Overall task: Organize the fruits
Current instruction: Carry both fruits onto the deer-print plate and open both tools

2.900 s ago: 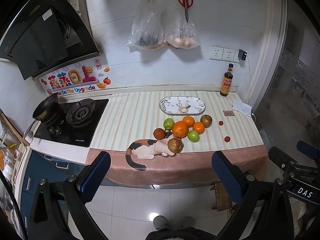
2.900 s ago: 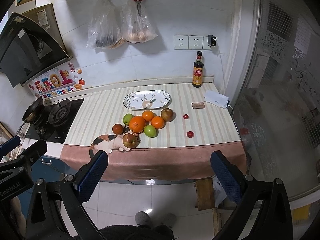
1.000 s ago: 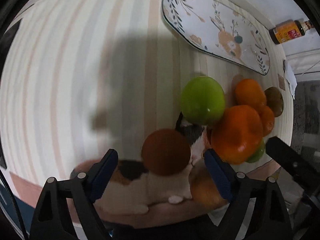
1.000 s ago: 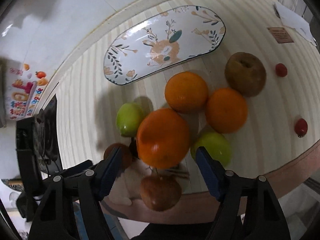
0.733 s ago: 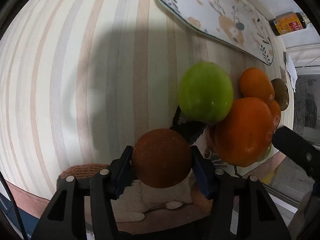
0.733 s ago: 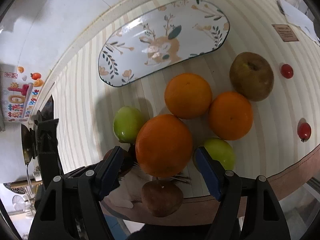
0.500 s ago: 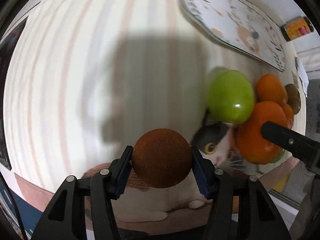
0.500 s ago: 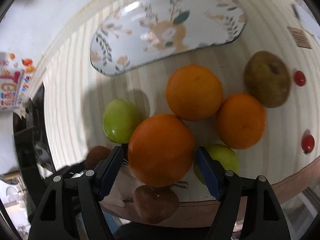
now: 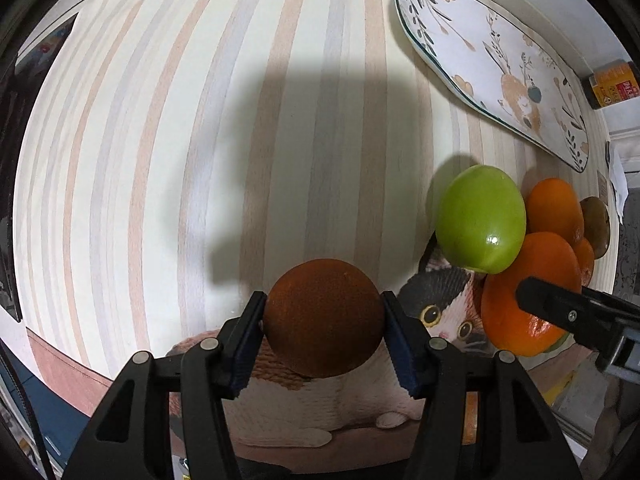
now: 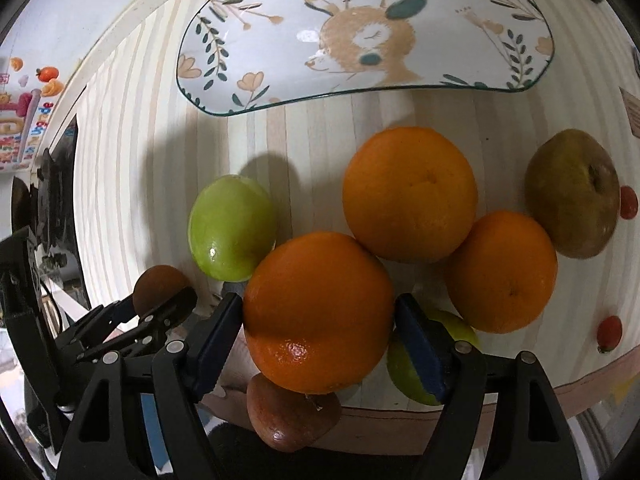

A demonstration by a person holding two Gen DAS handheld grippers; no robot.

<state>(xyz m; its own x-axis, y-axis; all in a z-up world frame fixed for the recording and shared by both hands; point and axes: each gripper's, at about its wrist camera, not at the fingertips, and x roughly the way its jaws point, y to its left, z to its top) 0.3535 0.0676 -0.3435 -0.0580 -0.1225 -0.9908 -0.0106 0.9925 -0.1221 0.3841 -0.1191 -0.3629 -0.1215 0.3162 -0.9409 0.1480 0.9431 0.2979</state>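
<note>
My left gripper (image 9: 324, 326) is shut on a round brown fruit (image 9: 324, 316) and holds it just above the cat picture on the striped counter. My right gripper (image 10: 320, 334) is shut on a big orange (image 10: 318, 312). The same orange shows in the left wrist view (image 9: 528, 292). A green apple (image 10: 232, 228) lies left of it, two more oranges (image 10: 410, 194) (image 10: 502, 272) and a brownish pear (image 10: 572, 216) to the right. A second green apple (image 10: 456, 334) sits behind my right finger. The deer-print plate (image 10: 224, 108) lies empty beyond the fruit.
A reddish apple (image 10: 290, 416) lies at the counter's front edge under my right gripper. Two small red tomatoes (image 10: 609, 332) (image 10: 628, 202) lie at the right. A sauce bottle (image 9: 610, 90) stands by the wall. The gas hob (image 10: 56, 184) is at the left.
Both grippers came in close from far back. The left one shut on the brown fruit and lifted it left. The right one closed around the big orange.
</note>
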